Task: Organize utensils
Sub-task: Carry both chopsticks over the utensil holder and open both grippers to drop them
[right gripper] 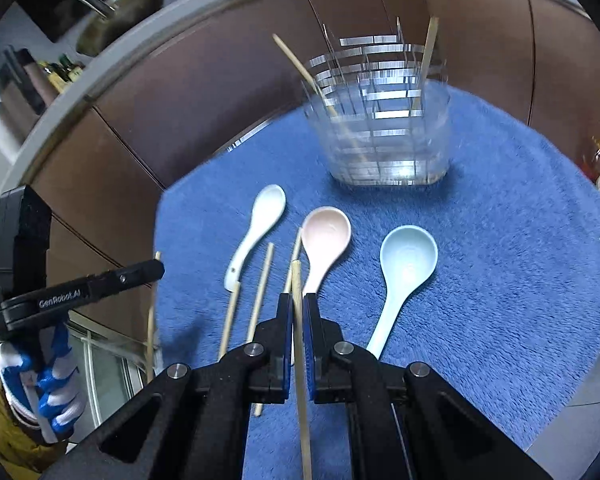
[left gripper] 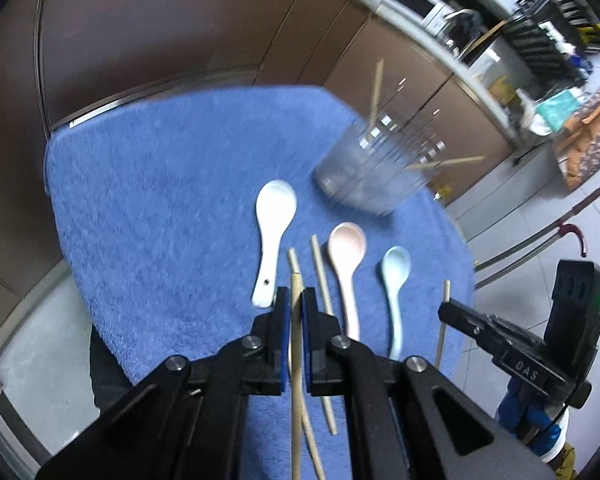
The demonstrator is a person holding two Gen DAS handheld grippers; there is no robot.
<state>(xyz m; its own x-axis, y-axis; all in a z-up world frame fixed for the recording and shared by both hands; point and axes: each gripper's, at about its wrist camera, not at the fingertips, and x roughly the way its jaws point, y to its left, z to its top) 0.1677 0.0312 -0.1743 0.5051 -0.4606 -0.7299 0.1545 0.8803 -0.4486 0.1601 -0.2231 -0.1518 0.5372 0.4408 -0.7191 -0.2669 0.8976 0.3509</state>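
Observation:
On a blue towel [left gripper: 160, 200] lie a white spoon [left gripper: 271, 236], a pink spoon [left gripper: 346, 264], a light-blue spoon [left gripper: 396, 288] and two loose wooden chopsticks [left gripper: 322, 280]. A clear holder [left gripper: 374, 168] at the back holds two chopsticks. My left gripper [left gripper: 296, 300] is shut on a chopstick [left gripper: 297, 360] held above the towel. My right gripper [right gripper: 298, 304] is shut on another chopstick [right gripper: 300, 360]. In the right wrist view I see the white spoon [right gripper: 256, 232], pink spoon [right gripper: 324, 240], light-blue spoon [right gripper: 404, 268] and holder [right gripper: 384, 120].
Brown cabinet fronts [left gripper: 180, 32] stand behind the towel's far edge. A metal table rim [left gripper: 140, 96] shows beyond the towel. The other gripper shows at the right [left gripper: 500, 340] in the left view and at the left [right gripper: 80, 292] in the right view.

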